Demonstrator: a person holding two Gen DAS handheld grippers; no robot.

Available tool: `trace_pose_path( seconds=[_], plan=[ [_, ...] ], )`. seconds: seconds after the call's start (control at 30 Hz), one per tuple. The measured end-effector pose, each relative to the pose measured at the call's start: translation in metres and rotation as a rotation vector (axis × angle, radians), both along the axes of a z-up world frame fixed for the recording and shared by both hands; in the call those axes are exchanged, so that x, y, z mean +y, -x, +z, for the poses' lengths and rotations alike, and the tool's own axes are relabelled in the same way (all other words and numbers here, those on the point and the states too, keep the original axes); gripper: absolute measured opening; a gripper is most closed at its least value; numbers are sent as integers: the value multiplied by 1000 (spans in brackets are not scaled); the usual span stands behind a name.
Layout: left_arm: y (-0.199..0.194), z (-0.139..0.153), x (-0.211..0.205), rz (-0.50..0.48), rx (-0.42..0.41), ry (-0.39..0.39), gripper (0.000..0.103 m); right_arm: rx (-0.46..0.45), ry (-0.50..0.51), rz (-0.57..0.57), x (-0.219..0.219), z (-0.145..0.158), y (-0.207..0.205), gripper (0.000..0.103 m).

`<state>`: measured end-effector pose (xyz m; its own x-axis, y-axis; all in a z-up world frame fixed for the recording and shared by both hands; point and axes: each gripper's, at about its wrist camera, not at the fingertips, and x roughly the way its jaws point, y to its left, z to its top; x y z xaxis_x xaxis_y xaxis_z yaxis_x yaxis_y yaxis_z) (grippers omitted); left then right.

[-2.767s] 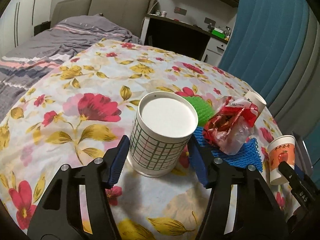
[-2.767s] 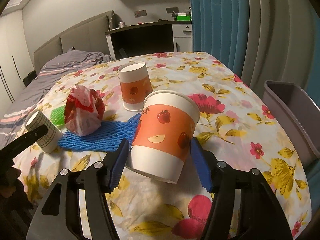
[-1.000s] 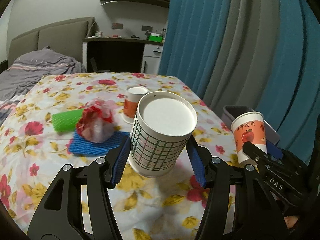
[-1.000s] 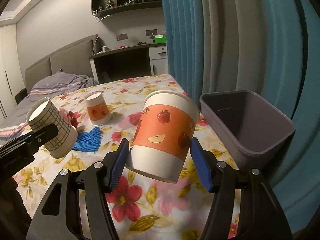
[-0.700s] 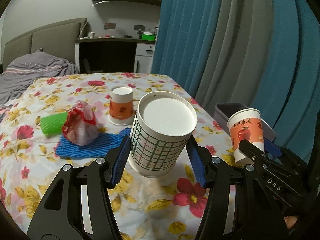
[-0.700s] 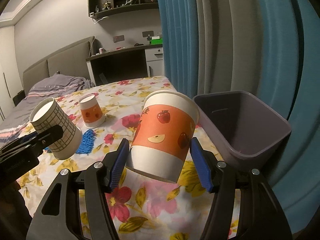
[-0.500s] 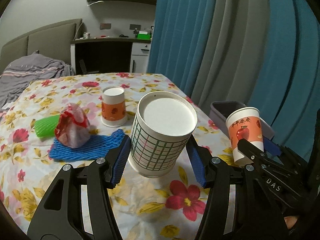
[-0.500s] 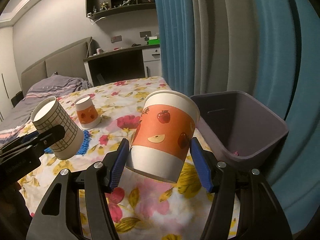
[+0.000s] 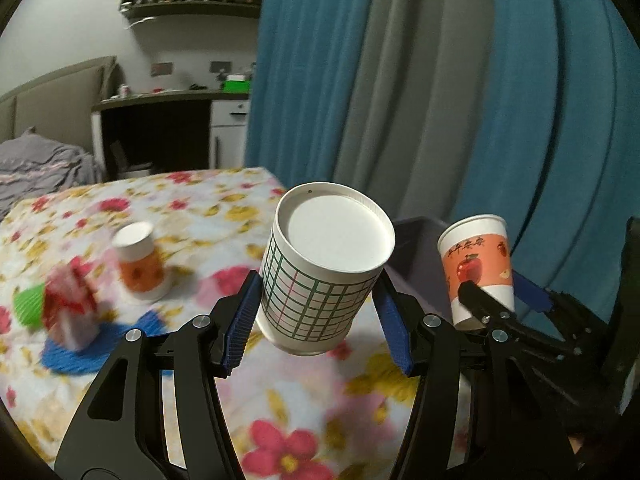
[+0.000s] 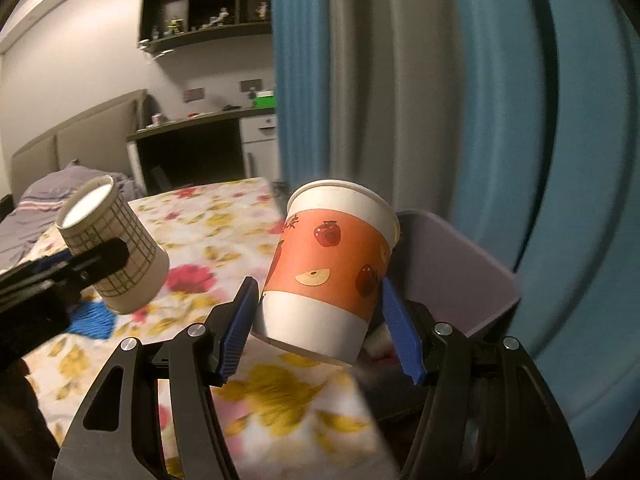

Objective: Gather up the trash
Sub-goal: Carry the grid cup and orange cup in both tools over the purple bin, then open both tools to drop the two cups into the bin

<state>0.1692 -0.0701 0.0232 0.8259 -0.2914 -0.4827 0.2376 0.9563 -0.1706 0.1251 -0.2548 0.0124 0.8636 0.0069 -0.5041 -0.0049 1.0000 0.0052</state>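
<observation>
Carrying one paper cup in each gripper, the person has both pieces of trash lifted clear of the table point(image 9: 304, 420) and directed toward the grey bin point(image 10: 480, 264) that stands beside the table's edge, in front of the blue and grey curtain point(image 9: 400, 80).

Left gripper point(image 9: 316, 312): the blue pads pinch the grid-patterned cup point(image 9: 320, 280) across its lower body. The cup is held upside down, flat base toward the camera and tilted; gripping across the wall is probably what stops it slipping out.

Right gripper point(image 10: 320, 316): the pads pinch the orange apple-print cup point(image 10: 332, 272) on its white band, on opposite sides. This cup also leans to one side, its lower end hanging at the near edge of the bin. In the left wrist view it sits just in front of the bin wall.

Judgement: the transport step is nearly complete for the right cup, which is closest to the bin mouth; the left cup sits further back, over the tablecloth, and likely needs more travel before release. Something pale lies at the bin's bottom, too blurred to identify.

Remaining on the table, all blurred:
- a second orange cup point(image 9: 140, 268), inverted
- a red and white wrapper point(image 9: 70, 312)
- a blue foam net point(image 9: 80, 354) under the wrapper
- a green item point(image 9: 28, 304) beside it

Risk: releasing too early would drop a cup onto the table edge or floor instead of into the bin
</observation>
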Motion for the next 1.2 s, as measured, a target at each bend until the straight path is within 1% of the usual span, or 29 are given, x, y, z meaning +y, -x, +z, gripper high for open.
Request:
trace_pose_path(
  seconds=[0.13,0.27,0.47,0.57,0.73,0.97,1.2],
  plan=[
    [-22,3,-30,-62,4,22,56,12,4,-56,-27,-7,-16,61],
    [-43,0,-61,-116,16,17,56,25,2,-95,-52,-17,-32,61],
    [-74,-12,-101,-179,43,22,56,89,-18,-125,-78,-40,-52,61],
    [-85,-21,-115,-197,66,29,56,119,-28,-119,-83,-49,-57,61],
    [-104,-34,-136,-222,118,47,56,142,-32,-103,-86,-56,-65,61],
    [-121,-48,-150,-244,150,56,56,171,-39,-98,-91,-63,-69,62],
    [-127,-59,-162,-265,180,35,57,194,-41,-85,-93,-64,-70,62]
  ],
)
